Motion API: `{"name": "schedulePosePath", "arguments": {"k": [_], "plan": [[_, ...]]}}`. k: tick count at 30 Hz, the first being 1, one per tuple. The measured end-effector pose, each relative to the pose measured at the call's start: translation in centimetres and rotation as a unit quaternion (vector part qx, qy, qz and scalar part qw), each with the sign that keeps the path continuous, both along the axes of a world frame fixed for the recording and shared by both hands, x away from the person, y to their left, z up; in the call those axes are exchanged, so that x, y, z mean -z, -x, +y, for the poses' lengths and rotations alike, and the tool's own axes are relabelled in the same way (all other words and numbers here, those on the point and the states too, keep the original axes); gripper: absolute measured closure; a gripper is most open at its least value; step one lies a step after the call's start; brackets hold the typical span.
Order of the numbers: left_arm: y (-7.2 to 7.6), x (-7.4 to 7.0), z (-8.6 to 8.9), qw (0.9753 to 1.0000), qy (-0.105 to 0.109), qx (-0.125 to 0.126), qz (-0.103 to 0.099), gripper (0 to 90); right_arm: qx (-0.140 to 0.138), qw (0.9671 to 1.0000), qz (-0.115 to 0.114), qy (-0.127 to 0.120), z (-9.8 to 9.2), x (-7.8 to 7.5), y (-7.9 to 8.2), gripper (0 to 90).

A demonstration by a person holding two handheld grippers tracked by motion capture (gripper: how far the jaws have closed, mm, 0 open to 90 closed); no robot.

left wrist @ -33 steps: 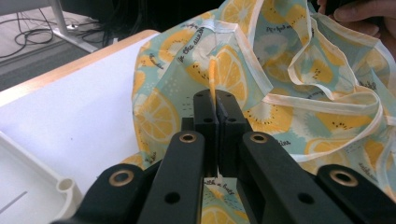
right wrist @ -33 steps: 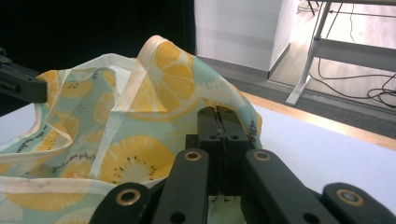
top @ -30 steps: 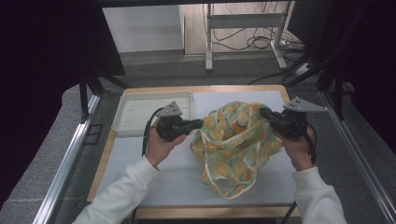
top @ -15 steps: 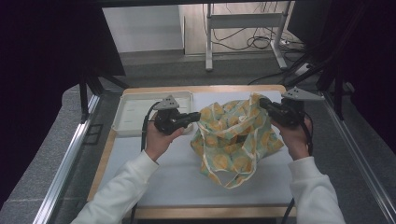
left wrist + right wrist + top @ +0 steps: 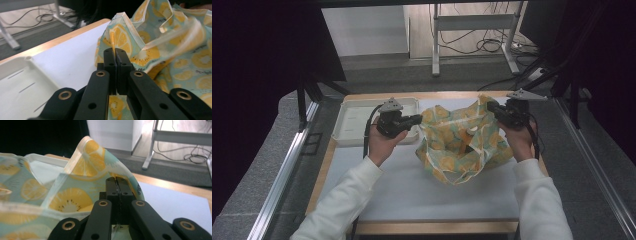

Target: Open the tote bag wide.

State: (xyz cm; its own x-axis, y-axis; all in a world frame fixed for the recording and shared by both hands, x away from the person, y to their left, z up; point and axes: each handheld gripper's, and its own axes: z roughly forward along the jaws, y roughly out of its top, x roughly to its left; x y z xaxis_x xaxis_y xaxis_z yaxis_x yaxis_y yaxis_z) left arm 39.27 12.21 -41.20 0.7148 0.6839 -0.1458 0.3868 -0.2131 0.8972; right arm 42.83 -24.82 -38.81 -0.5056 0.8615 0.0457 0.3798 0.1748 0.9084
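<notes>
Holding a lemon-print cloth bag (image 5: 462,142) up by two far corners, its lower part trailing on the white surface (image 5: 412,190) in front of the person. Pinching one top corner with the left gripper (image 5: 416,120), jaws closed tight on the hem (the left gripper view showing them pressed together with fabric between, (image 5: 115,53)). Pinching the opposite corner with the right gripper (image 5: 490,108), jaws likewise clamped on the folded edge (image 5: 116,182).

Handling as thin, light and wholly limp — sagging between the two grips, creasing everywhere, the pale strap handles (image 5: 457,175) dangling loose at the front. Likely behaving a little slippery in the jaws, so gripping on the stitched hem or corner seam, where the cloth is doubled, seeming far safer than on a single layer. Not breaking if dropped, but collapsing into a heap at once — so keeping both corners taut and level probably mattering most.

Sitting well clear at the back left, a white tray (image 5: 352,120), just behind the left gripper.
</notes>
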Motion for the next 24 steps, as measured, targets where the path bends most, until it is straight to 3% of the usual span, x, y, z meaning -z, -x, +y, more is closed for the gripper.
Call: {"name": "schedulePosePath", "arguments": {"k": [9, 24], "plan": [[-0.2, 1.7, -0.2, 0.9995, -0.025, -0.001, 0.019, 88.6, 0.011, 0.9989, 0.041, 0.017, -0.1, 3.2, -1.1, 89.3], [0.0, 4.9, -0.9, 0.9972, -0.050, 0.015, 0.053, 88.0, 0.003, 0.9954, 0.090, 0.033, -0.4, 7.1, -0.6, 89.3]]}}
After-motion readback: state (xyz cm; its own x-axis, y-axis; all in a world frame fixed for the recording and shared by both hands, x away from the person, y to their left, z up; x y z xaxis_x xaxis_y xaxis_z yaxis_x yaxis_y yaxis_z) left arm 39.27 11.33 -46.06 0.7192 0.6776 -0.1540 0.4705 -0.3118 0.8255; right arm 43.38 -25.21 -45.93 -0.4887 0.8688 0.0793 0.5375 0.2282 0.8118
